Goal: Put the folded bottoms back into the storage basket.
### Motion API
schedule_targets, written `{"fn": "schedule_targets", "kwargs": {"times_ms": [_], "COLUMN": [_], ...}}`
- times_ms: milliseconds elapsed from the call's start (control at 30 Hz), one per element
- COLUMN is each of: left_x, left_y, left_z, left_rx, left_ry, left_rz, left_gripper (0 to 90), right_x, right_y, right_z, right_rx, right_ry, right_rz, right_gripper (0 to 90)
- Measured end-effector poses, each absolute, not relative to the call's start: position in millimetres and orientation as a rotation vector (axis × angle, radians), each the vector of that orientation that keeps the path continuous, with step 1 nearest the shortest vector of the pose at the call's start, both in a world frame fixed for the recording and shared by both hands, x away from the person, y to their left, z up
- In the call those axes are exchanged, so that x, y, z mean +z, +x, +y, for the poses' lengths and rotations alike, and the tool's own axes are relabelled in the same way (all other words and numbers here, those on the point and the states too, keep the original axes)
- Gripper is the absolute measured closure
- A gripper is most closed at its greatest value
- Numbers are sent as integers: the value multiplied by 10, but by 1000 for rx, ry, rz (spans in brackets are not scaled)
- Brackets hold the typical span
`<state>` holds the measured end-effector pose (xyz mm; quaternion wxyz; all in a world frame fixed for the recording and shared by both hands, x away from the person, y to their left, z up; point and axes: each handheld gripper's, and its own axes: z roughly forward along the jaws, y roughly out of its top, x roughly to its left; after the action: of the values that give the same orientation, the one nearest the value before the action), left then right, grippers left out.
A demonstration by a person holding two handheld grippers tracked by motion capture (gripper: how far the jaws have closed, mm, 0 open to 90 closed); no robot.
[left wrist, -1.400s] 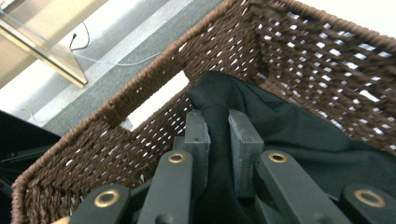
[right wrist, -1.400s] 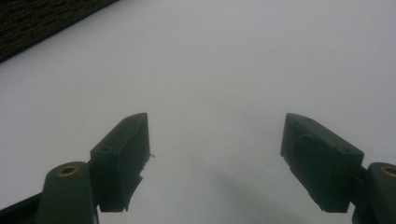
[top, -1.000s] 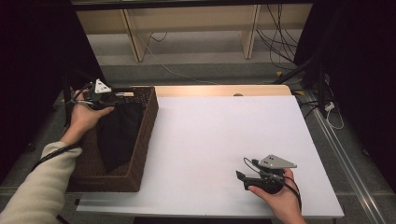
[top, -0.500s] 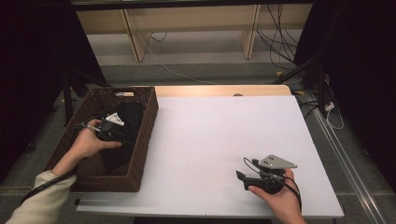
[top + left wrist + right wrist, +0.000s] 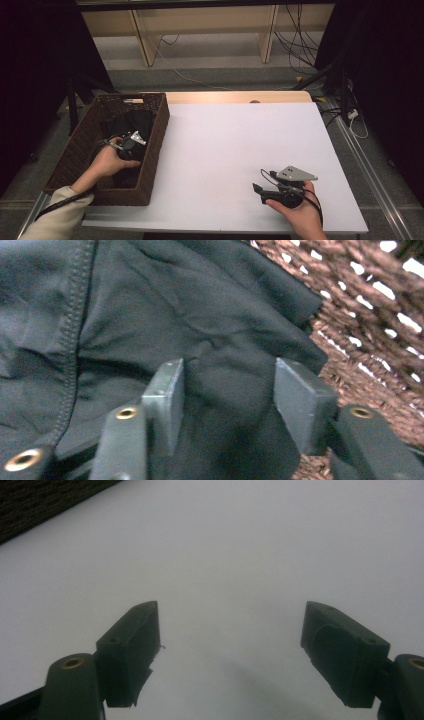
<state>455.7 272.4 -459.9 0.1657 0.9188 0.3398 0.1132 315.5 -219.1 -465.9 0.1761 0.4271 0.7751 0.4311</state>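
— Wicker, dark brown, that's the basket [image 5: 152,150] at the table's left edge, and the left gripper [image 5: 131,141] is down inside it right now.

— What's in there?

— Black cloth [image 5: 131,121], bunched up and covering the basket's bottom. From the left gripper view the cloth [image 5: 165,325] is right up against the camera, a stitched hem running down its left side, the woven wall [image 5: 370,335] showing off to the right.

— And the jaws?

— Partly apart, and they have just been closing a little. A hump of the fabric sits between the two pads [image 5: 167,400], yet I cannot tell whether they are pressing on it.

— The other hand?

— Right gripper [image 5: 261,192] rests low over the white table [image 5: 235,135], near the front edge, well apart from the basket. Its grey three-cornered plate [image 5: 296,173] faces up.

— Open or shut?

— Wide open. The right gripper view shows its jaws spread with nothing between them, bare tabletop [image 5: 240,555] beyond, and a strip of the basket [image 5: 45,502] up in the corner.
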Motion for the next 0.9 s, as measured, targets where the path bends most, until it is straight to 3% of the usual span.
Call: {"fn": "schedule_targets", "kwargs": {"times_ms": [133, 267, 900], "left_x": [-4596, -4587, -4435], "left_y": [4562, 4590, 4387], "left_z": [2777, 2857, 3167], "left_rx": [206, 167, 162], "left_ry": [2598, 2573, 2654], "left_rz": [988, 1024, 1002], "left_gripper": [698, 834, 868], "right_x": [-4660, -4663, -4667], "right_y": [3153, 3153, 3154], "right_z": [-2184, -2181, -2175], "right_rx": [1220, 1220, 1220], "right_ry": [1208, 1209, 1211], "right_rz": [2196, 2197, 2199], "right_gripper": [244, 244, 245]}}
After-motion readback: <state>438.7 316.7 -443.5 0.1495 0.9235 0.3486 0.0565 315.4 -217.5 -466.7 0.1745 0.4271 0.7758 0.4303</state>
